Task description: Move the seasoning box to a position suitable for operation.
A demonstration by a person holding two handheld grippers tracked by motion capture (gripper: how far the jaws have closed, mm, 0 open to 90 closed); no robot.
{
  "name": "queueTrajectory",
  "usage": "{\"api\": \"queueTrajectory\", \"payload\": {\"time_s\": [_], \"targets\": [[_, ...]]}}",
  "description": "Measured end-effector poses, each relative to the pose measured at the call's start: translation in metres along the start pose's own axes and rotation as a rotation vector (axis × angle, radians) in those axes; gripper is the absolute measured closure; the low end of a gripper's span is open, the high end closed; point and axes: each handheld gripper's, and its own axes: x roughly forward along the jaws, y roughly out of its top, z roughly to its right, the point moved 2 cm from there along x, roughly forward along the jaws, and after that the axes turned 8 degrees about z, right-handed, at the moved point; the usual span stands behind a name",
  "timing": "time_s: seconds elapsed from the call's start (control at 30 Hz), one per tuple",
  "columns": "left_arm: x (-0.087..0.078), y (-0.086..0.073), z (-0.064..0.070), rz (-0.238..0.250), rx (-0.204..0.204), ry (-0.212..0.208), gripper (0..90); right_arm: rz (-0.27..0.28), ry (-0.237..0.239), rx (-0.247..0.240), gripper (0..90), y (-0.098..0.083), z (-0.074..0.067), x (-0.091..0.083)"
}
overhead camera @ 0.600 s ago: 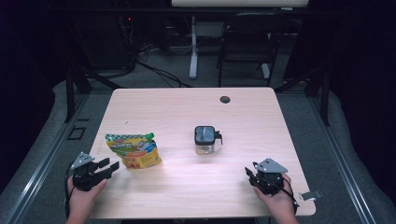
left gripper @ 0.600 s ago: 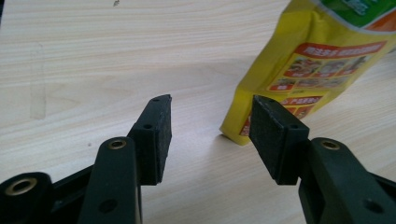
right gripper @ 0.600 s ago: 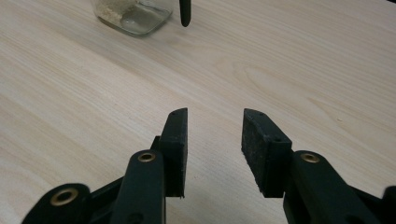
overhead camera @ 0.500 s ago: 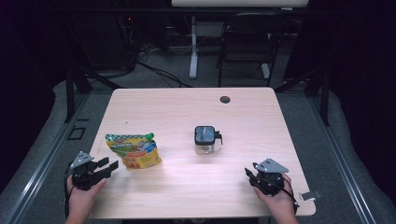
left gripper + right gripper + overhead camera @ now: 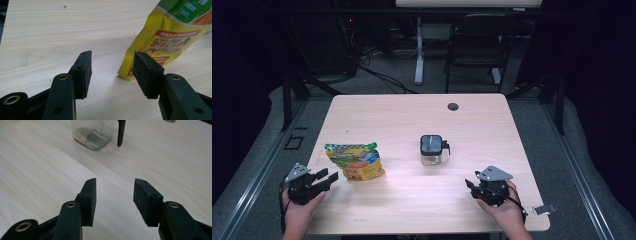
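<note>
The high view looks forward and down from above the person's side, far enough off to take in the whole table (image 5: 412,115). The left gripper view sits low over the tabletop, very near, facing the pouch's (image 5: 170,37) bottom corner; the pouch (image 5: 356,161) also lies on the near left part of the table in the high view. The right gripper view, equally low, faces the jar (image 5: 91,133) from farther off; the high view has that jar (image 5: 432,149) near the table's middle.

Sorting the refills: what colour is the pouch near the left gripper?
Mostly yellow, with green and orange print; the pouch shows best in the left gripper view.
</note>
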Motion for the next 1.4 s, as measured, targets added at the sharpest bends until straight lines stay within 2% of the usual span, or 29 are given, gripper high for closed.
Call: {"api": "queueTrajectory", "payload": {"time_s": [0.07,0.1,0.17,0.2,0.23,0.3,0.43,0.57,0.7,0.83,0.97,1.07,1.4], "targets": [[0.000,0.000,0.000,0.004,0.000,0.001,49.8,-0.003,-0.011,-0.012,53.7,0.003,0.000,0.003],[-0.001,0.001,0.001,0.008,0.007,0.002,49.8,-0.012,-0.017,-0.026,57.3,0.009,0.001,0.011],[-0.002,0.001,0.002,0.010,0.013,-0.001,49.8,-0.012,-0.020,-0.027,57.7,0.011,0.002,0.013],[-0.003,0.001,0.002,0.015,0.012,-0.013,50.5,0.007,-0.030,0.004,59.4,0.015,0.005,0.019],[-0.003,0.000,0.001,0.011,0.008,-0.018,50.9,0.016,-0.032,0.002,60.0,0.016,0.006,0.020],[-0.003,0.000,0.001,0.009,0.007,-0.014,51.0,0.019,-0.015,0.006,61.6,0.018,0.008,0.025],[-0.004,-0.001,-0.001,0.006,0.002,-0.012,55.2,0.016,-0.018,-0.016,62.0,0.020,0.010,0.033],[-0.006,-0.002,-0.003,0.019,-0.026,-0.016,56.2,0.020,-0.009,-0.021,62.8,0.028,0.013,0.049],[-0.007,-0.003,-0.003,0.004,-0.024,-0.018,57.1,0.012,-0.011,-0.026,63.7,0.035,0.015,0.061],[-0.008,-0.004,-0.002,0.002,-0.016,-0.017,57.9,0.002,-0.018,-0.013,64.1,0.041,0.015,0.074],[-0.011,-0.005,0.000,0.011,-0.030,-0.031,59.6,0.002,-0.009,-0.004,64.2,0.044,0.014,0.084],[-0.017,-0.007,-0.001,0.011,-0.024,-0.021,59.6,-0.022,-0.017,-0.009,64.0,0.043,0.015,0.097],[-0.028,-0.011,-0.010,0.027,-0.051,0.016,59.8,-0.001,-0.047,-0.012,63.3,0.048,0.012,0.120]]}}
